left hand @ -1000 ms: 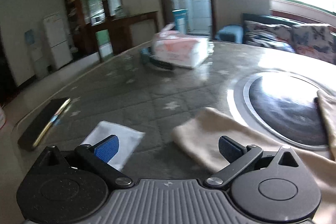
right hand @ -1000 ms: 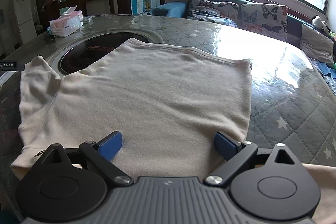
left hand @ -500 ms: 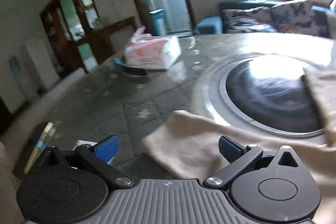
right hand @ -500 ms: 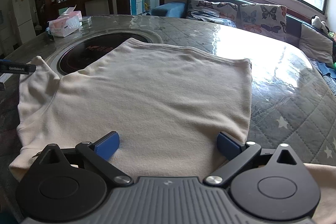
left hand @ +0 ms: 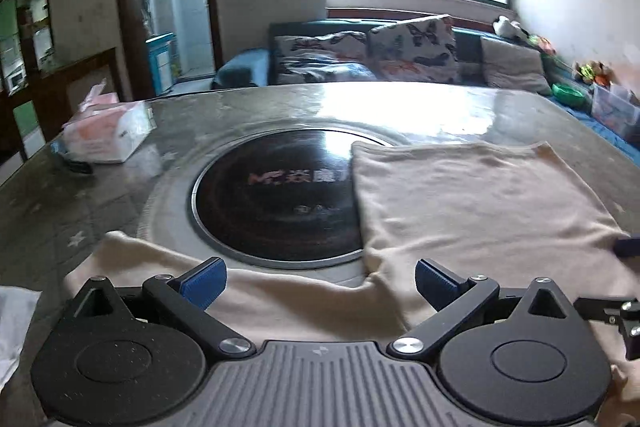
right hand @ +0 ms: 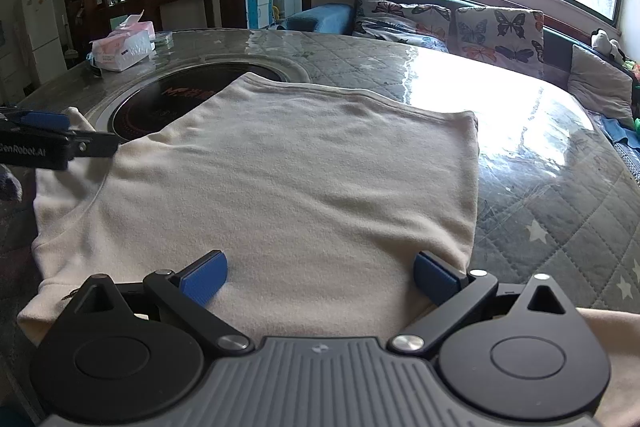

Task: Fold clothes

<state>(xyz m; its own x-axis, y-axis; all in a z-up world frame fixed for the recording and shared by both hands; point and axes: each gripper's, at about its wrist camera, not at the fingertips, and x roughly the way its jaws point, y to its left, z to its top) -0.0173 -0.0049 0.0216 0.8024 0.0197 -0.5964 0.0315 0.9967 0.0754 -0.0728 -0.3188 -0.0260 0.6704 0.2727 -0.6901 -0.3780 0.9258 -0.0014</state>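
Observation:
A cream long-sleeved top (right hand: 288,179) lies spread flat on the round glass-topped table (right hand: 540,131). In the left wrist view its body (left hand: 472,195) is at the right and one sleeve (left hand: 168,263) runs left below the fingers. My left gripper (left hand: 318,281) is open over the sleeve near the armpit; it also shows in the right wrist view (right hand: 48,135) at the left edge. My right gripper (right hand: 318,273) is open and empty above the near part of the top.
A dark round hotplate (left hand: 276,195) is set in the table's middle, partly under the top. A pink tissue pack (left hand: 104,131) sits at the far left. A white cloth (left hand: 12,327) lies near the left edge. A sofa with cushions (right hand: 460,23) stands behind.
My left gripper has swung right and moved in over the sleeve, so the hotplate and the top's body now fill its view. My right gripper has barely moved.

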